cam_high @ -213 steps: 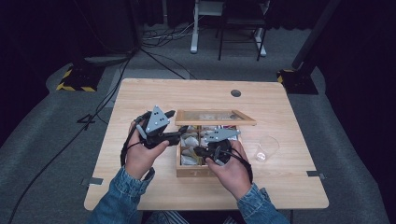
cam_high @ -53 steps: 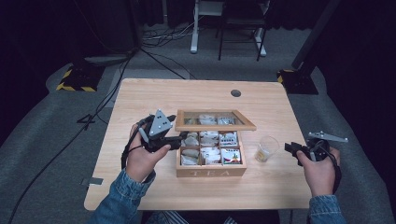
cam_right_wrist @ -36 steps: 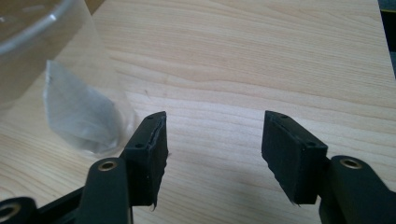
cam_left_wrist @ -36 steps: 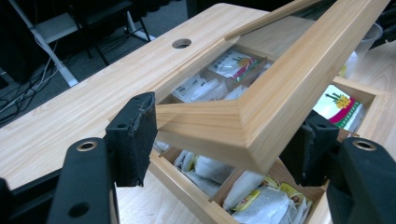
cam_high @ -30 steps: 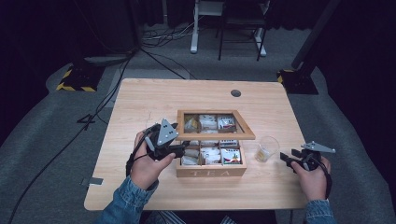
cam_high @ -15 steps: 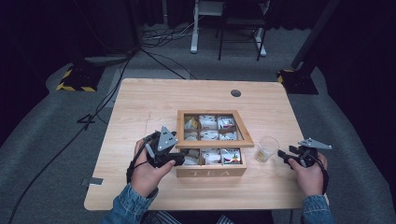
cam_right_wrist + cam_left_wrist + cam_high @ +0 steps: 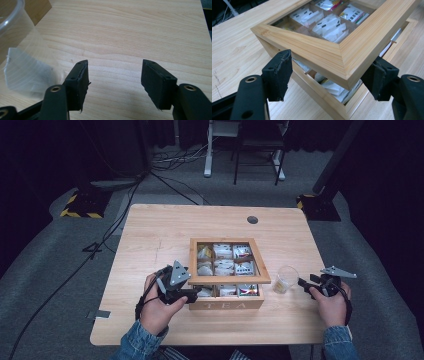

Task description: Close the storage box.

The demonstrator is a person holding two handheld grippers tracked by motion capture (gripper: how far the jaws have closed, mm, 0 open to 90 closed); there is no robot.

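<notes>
A wooden tea box stands at the table's front middle, its windowed lid lowered almost flat but still ajar over several packets of tea. My left gripper is at the lid's front left corner. In the left gripper view the lid's corner lies between the jaws of that gripper; they have just been opening and the pads stand close beside the wood. My right gripper is open with nothing in it, just right of a clear plastic cup. The cup lies left of its jaws.
The light wooden table has a round cable hole at the back. Bare wood lies left of and behind the box. The right hand is close to the table's right edge. Cables and stands are on the floor behind.
The lid has come down from a steep tilt to nearly flat on the box, with my left gripper following it toward me. The right gripper has stayed by the cup.
</notes>
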